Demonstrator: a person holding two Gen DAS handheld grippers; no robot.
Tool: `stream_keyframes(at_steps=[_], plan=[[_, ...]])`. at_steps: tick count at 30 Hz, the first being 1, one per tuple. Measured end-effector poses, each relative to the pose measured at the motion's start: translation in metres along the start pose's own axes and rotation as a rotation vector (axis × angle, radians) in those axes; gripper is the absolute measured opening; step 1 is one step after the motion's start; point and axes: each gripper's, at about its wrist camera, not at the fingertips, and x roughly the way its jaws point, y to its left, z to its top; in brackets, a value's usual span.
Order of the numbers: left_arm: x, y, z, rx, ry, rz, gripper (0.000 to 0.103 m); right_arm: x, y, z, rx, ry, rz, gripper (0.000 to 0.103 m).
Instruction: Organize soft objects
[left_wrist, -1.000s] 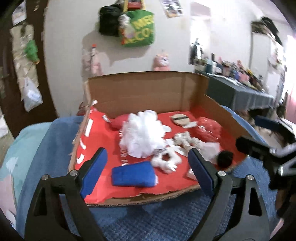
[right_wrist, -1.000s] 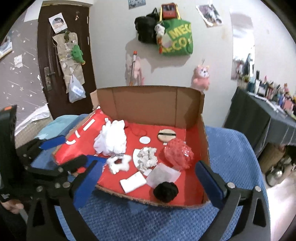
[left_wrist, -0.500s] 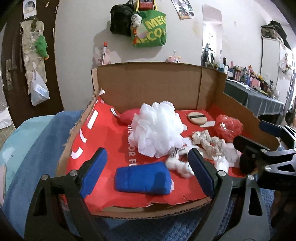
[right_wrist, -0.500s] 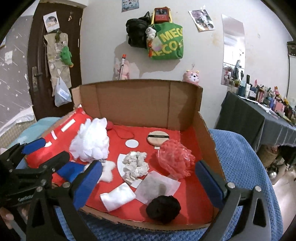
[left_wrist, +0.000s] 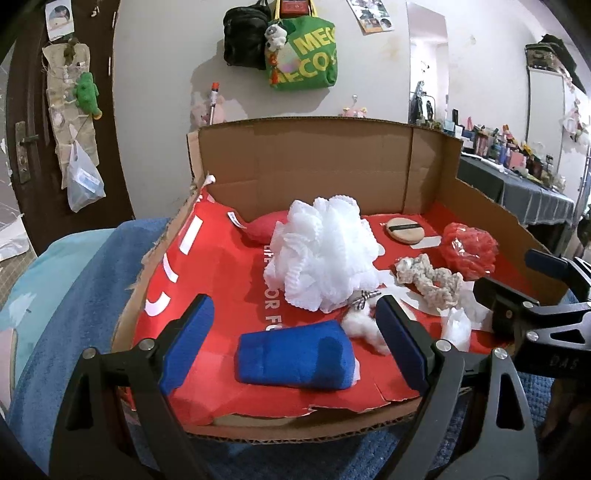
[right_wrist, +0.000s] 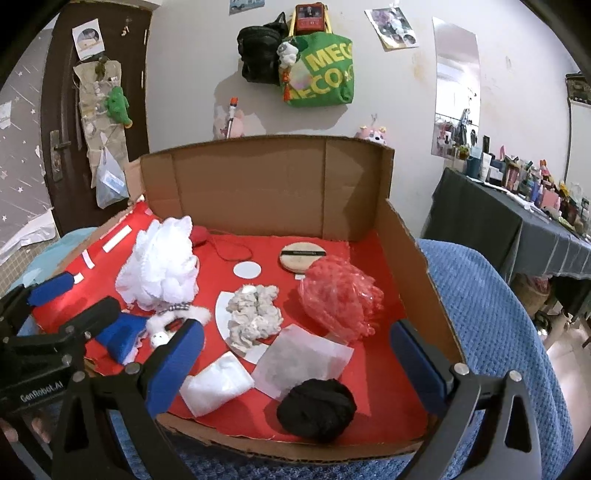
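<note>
A red-lined cardboard box (left_wrist: 325, 162) (right_wrist: 266, 177) holds the soft things. In the left wrist view a blue cloth roll (left_wrist: 295, 356) lies at the front, with my left gripper (left_wrist: 295, 338) open around it, pads apart from it. Behind it sit a white mesh puff (left_wrist: 325, 251), a grey rope scrunchie (left_wrist: 428, 280) and a red mesh puff (left_wrist: 469, 251). In the right wrist view my right gripper (right_wrist: 295, 363) stands open over the box's front, with a black pom (right_wrist: 316, 410), a white pad (right_wrist: 216, 382) and translucent paper (right_wrist: 303, 360) between its fingers, untouched. The red mesh puff (right_wrist: 340, 297) sits further back.
A round tan powder puff (right_wrist: 303, 256) and a small white fluffy toy (right_wrist: 173, 321) also lie in the box. The box rests on a blue blanket (right_wrist: 491, 314). Bags hang on the wall behind; a cluttered dark table (right_wrist: 517, 225) stands at the right.
Both grippers have sunk and come closer to the box's front edge; the objects loom larger. Nothing in the box has moved and both stay open.
</note>
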Motion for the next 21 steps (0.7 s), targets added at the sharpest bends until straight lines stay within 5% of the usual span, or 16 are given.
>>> stream_keyframes(at_steps=[21], plan=[[0.0087, -0.0008, -0.0027, 0.002, 0.041, -0.013, 0.089, 0.0021, 0.0038, -0.0038, -0.012, 0.005, -0.024, 0.103]])
